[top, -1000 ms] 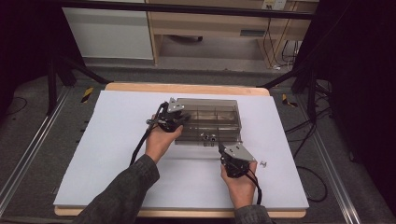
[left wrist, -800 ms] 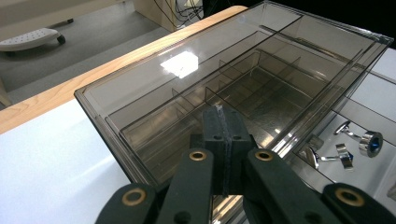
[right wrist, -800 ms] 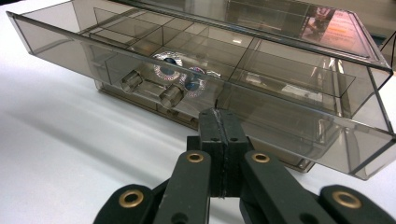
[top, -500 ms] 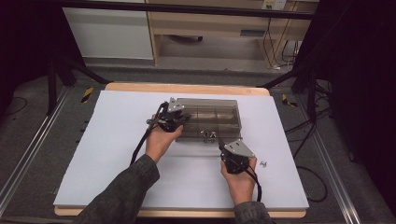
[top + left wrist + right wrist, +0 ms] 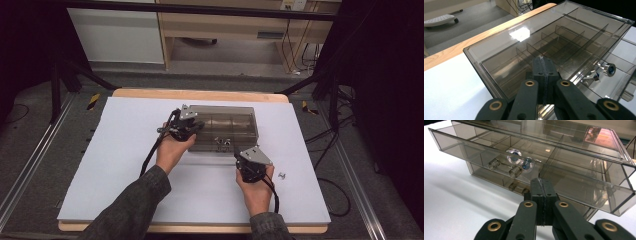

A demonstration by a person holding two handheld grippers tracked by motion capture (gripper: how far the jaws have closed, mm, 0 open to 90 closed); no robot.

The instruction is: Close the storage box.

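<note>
Right tongs (image 5: 248, 158) nearer smoky box (image 5: 227, 122), long axis left-right.

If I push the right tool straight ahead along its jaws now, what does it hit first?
Most likely the front wall of the smoky clear organizer box, just past the shut right tool, a little right of the metal fittings inside. The exact gap is hard to judge.

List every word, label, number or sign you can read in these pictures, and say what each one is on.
No text is readable.
Label on the wooden bench behind the table: too small and blurred to read.
Pale tag at the top edge above that bench: too small to read.
Pinkish reflection on the lid of the compartment box: a blur, no letters.
The two grippers show no markings.
</note>
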